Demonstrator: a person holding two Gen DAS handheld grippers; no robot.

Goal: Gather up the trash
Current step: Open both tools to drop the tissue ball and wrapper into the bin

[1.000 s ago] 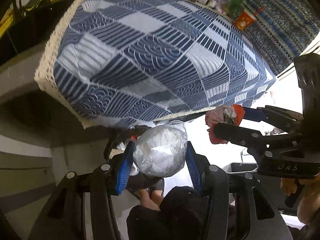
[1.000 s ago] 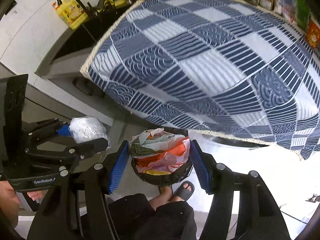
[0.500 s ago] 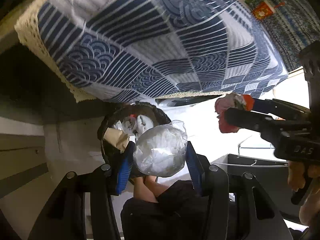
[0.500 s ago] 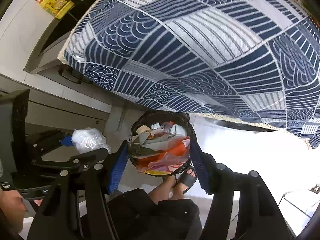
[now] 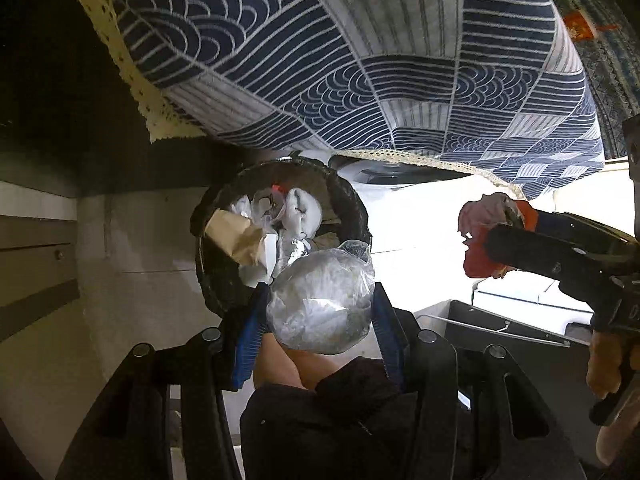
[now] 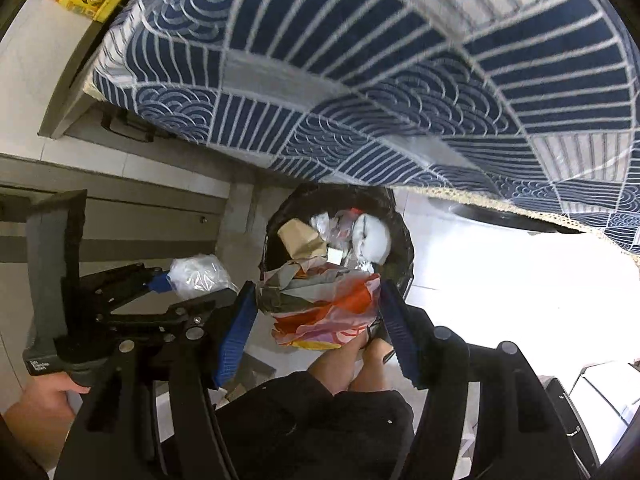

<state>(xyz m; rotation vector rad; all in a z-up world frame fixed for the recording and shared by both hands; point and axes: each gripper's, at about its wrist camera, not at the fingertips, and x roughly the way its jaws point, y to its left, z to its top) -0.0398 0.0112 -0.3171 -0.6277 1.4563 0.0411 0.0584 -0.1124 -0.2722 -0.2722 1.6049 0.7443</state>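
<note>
Clear plastic wad: we hold the clear plastic wad point(image 5: 320, 304) in the left gripper point(image 5: 316, 316); its jaws are clamped on both sides of it, and the wad bulges out ahead of the blue pads.
Orange wrapper: the crumpled orange wrapper point(image 6: 320, 304) sits pinched between the jaws of the right gripper point(image 6: 318, 312), squeezed from both sides and spilling out below them.
Bin: the black-lined bin point(image 5: 348, 200) lies just beyond and below both sets of jaws, already holding brown paper, white tissue and foil. In the left view its mouth is ahead and slightly left of the wad; in the right view it is straight ahead of the wrapper.
Step in hand: we judge we are bringing both pieces over the bin to drop them.
Doing it well: we want each piece fully over the open mouth before we let go. The left wad overlaps only the near rim, so we should carry it further forward.
Release: we open wide, since soft plastic may cling to a pad.
Risks: light trash can bounce off the heap inside. The tablecloth point(image 5: 360, 60) hangs just above and beyond the jaws, and our legs point(image 6: 352, 364) are right behind them.
Spacing: the two grippers are side by side, near each other, so we should keep them apart.
</note>
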